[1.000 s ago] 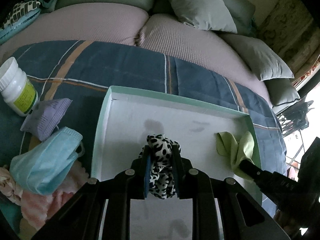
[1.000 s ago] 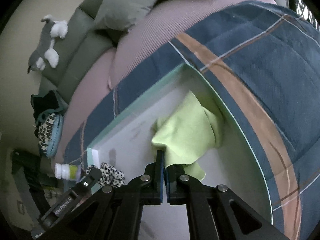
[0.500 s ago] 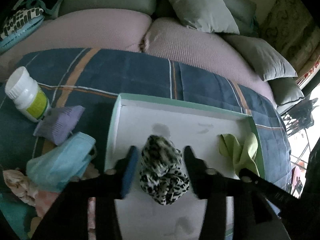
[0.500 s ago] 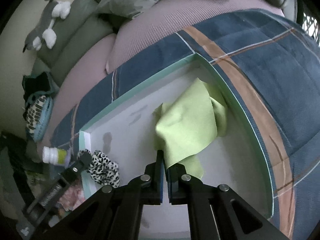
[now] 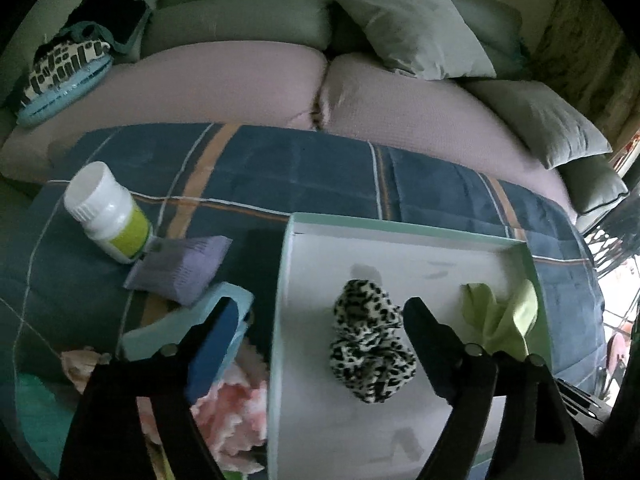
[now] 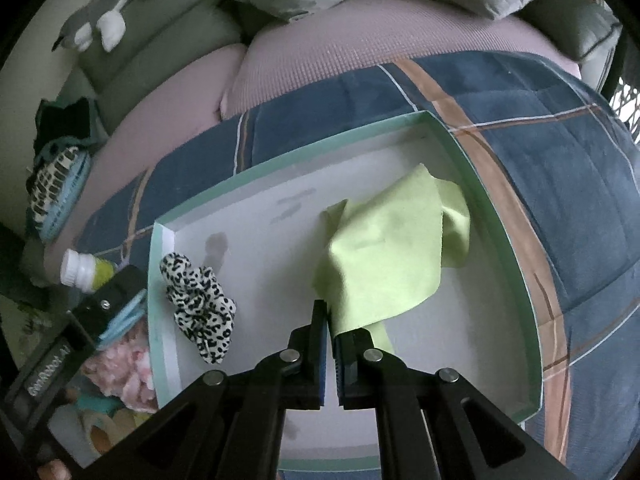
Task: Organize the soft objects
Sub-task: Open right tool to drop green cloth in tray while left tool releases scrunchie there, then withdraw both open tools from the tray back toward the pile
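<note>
Your left claw and right claw are matte black, with blue finger pads and silver pivot screws.

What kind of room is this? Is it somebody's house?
Probably a living room at home: a sofa with cushions, a plaid blanket spread out, and a stuffed toy resting on the sofa back.

The left gripper occupies the lower frame; its jaws have just been opening and stand wide apart. A leopard-print scrunchie lies loose in the white tray at centre, touching neither finger. A green cloth sits at the tray's right side. Left of the tray: a white bottle, a purple sachet, a blue face mask and pink fabric on the plaid blanket.
</note>
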Demonstrator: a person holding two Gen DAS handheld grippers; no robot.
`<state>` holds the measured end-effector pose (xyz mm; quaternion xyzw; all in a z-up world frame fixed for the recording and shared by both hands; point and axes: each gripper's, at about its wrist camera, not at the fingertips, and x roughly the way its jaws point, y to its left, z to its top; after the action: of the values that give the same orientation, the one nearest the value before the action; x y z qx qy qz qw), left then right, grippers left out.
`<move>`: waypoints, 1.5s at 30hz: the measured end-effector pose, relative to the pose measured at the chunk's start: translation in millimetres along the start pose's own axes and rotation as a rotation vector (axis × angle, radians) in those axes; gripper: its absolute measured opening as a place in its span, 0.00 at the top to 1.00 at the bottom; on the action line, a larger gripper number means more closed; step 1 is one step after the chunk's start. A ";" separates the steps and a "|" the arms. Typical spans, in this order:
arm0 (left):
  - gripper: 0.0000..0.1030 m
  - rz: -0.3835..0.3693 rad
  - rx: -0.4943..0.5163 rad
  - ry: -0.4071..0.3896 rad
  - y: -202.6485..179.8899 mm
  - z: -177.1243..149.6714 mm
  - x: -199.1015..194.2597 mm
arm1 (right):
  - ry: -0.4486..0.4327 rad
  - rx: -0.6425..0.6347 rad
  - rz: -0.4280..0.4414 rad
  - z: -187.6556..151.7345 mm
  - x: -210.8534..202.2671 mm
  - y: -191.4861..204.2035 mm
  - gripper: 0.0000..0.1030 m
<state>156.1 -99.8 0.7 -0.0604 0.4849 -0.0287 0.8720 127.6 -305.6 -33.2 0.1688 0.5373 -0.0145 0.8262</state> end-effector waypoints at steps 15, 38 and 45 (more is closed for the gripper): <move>0.03 0.058 -0.007 -0.011 9.8 -0.8 -3.3 | -0.014 -0.025 -0.077 -1.7 0.5 6.6 0.80; 0.01 0.074 -0.074 -0.113 38.6 3.7 -25.2 | -0.042 -0.073 -0.072 -3.1 1.6 26.3 0.12; 0.00 0.105 -0.084 -0.160 49.6 5.5 -41.7 | -0.087 -0.094 -0.093 -3.3 -2.9 31.8 0.00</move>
<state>138.4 -45.7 32.1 -0.0735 0.4172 0.0423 0.9048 130.0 -275.2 -23.4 0.1040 0.5081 -0.0349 0.8543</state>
